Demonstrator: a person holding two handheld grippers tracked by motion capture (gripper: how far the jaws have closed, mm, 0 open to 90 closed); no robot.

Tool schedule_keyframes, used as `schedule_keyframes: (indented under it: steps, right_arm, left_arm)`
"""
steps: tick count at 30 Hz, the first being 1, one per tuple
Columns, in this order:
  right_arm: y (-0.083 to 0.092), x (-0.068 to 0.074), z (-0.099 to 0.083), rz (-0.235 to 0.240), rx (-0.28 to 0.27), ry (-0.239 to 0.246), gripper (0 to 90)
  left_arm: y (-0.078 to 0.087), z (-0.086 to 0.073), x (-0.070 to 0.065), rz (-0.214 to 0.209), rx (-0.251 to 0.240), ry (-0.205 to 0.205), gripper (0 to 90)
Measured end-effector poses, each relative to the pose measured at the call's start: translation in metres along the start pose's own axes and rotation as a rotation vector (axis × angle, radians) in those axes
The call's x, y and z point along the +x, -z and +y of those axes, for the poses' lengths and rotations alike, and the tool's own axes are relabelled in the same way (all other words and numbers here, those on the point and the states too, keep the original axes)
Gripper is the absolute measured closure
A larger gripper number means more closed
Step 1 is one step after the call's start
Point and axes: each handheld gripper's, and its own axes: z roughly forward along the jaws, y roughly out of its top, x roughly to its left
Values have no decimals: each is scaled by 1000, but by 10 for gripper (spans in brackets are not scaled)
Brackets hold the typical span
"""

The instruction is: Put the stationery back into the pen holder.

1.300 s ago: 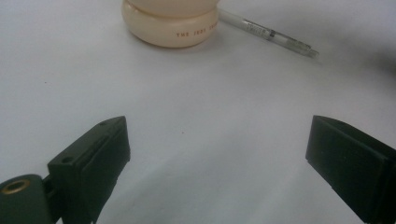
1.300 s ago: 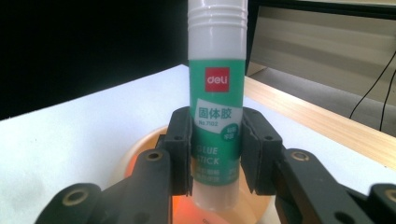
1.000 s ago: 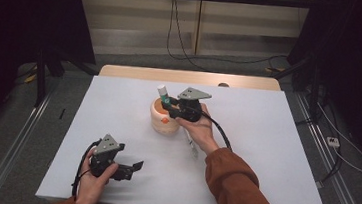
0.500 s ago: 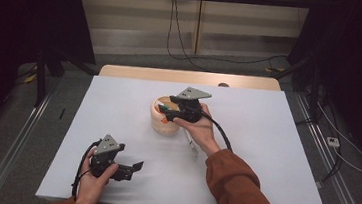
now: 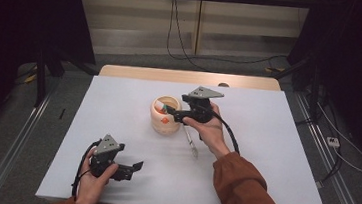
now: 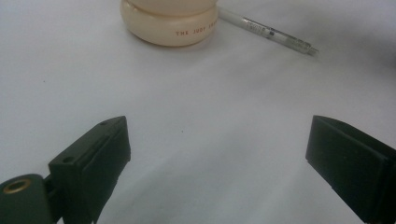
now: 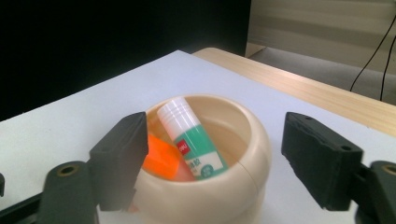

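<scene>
A cream round pot [image 5: 159,125] stands mid-table, holding a white and green glue stick [image 7: 191,140] that leans against its inner wall, and an orange item [image 7: 161,161]. My right gripper [image 5: 172,113] hovers at the pot's right rim. Its jaws have just been opening and now stand apart on either side of the pot's mouth [image 7: 243,154], with the pads clear of the glue stick. My left gripper [image 5: 132,171] rests open near the front left edge, with bare table between its jaws [image 6: 219,149]. The pot's base [image 6: 170,28] lies far ahead of it.
A clear pen [image 5: 190,142] lies on the white table [image 5: 274,156] just right of the pot, under my right hand; the left gripper view has the pen [image 6: 268,33] beside the pot. A wooden strip [image 5: 186,76] borders the far edge.
The right gripper held the glue stick above the pot, lowered it in, then opened and drew back a little. The left gripper has stayed where it was.
</scene>
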Motion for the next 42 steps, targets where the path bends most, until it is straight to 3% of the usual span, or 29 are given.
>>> schedule_keyframes:
  steps: [9,22,31,42]
  right_arm:
    - [23,-6,-9,-22,42,-2,137]
    - [50,-10,-30,-23,97,8,132]
    - [58,-7,-41,-5,126,16,125]
    - [53,-7,-48,-30,221,13,107]
  left_arm:
    - [1,0,0,-1,-12,2,64]
    - [1,0,1,2,-4,2,64]
    - [1,0,1,1,-6,3,64]
    - [2,0,1,3,-7,1,64]
